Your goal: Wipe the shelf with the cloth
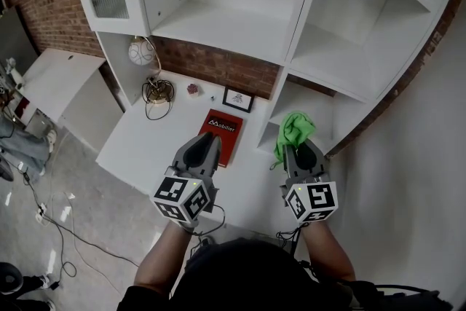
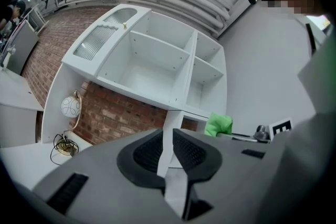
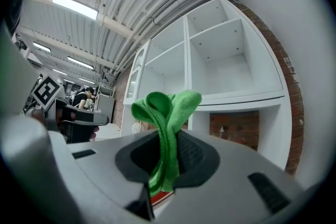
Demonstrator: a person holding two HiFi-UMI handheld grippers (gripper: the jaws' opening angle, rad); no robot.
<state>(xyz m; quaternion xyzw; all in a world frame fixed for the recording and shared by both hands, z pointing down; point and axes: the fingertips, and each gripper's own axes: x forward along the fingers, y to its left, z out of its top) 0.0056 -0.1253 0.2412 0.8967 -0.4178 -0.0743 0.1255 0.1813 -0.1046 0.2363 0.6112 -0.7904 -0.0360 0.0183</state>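
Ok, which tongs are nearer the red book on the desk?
Left. The left tongs sit empty at the left edge of the red book; the right tongs are off to its right, clamping the green cloth.

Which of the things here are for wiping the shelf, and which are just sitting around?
For the job: green cloth, clamped in the right gripper; white shelf unit.

Just lying about: red book, small framed picture, globe lamp, coiled cable.

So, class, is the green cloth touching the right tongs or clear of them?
Touching. The right gripper view shows the green cloth pinched between the right tongs.
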